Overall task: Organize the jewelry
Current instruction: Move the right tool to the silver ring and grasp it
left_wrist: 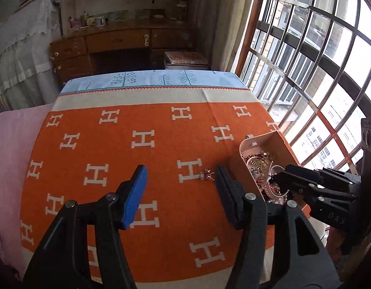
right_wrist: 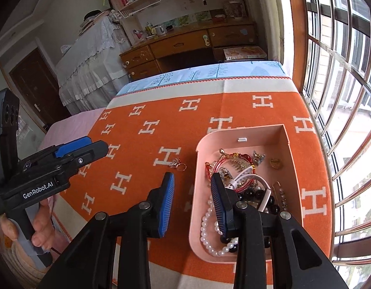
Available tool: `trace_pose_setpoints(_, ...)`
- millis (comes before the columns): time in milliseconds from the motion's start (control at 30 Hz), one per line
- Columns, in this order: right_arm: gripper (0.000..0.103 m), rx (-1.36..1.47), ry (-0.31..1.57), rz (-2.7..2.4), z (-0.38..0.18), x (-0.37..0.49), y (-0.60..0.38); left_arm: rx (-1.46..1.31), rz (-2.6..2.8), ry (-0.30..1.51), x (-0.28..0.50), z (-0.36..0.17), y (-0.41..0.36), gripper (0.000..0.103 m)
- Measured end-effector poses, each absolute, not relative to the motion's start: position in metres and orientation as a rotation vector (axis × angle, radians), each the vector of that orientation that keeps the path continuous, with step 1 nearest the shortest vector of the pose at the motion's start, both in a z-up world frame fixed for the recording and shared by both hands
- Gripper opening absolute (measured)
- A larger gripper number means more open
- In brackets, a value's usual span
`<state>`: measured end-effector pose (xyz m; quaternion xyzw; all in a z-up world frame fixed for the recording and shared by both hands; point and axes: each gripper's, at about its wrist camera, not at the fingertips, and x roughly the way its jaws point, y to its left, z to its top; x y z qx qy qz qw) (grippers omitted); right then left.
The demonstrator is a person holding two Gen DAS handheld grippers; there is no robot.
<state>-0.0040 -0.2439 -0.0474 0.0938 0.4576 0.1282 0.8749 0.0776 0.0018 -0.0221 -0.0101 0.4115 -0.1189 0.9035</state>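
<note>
Ring (left_wrist: pixel 207 174) lies loose just ahead of our left gripper (left_wrist: pixel 180 180), fingers wide, empty; right gripper (right_wrist: pixel 192 192) gapes empty, straddling pink tray (right_wrist: pixel 291 149) wall, presumably selecting.

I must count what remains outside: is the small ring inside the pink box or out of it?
Out. The ring lies on the orange blanket, left of the pink box wall, apart from it.
</note>
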Motion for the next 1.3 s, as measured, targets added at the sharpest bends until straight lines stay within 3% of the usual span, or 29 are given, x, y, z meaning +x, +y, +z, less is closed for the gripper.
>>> trace_pose_setpoints(333, 0.032, 0.201, 1.018, 0.337, -0.042, 0.041, -0.186, -0.055, -0.136, 0.857, 0.091, -0.025, 0.049, 0.055)
trace_pose_setpoints(800, 0.032, 0.1, 1.302, 0.305, -0.107, 0.114, -0.143, -0.045, -0.148, 0.943, 0.113, -0.06, 0.045, 0.055)
trace_pose_setpoints(1300, 0.032, -0.025, 1.383, 0.174, -0.148, 0.14, -0.129, -0.075, -0.163, 0.952, 0.118, -0.069, 0.051, 0.055)
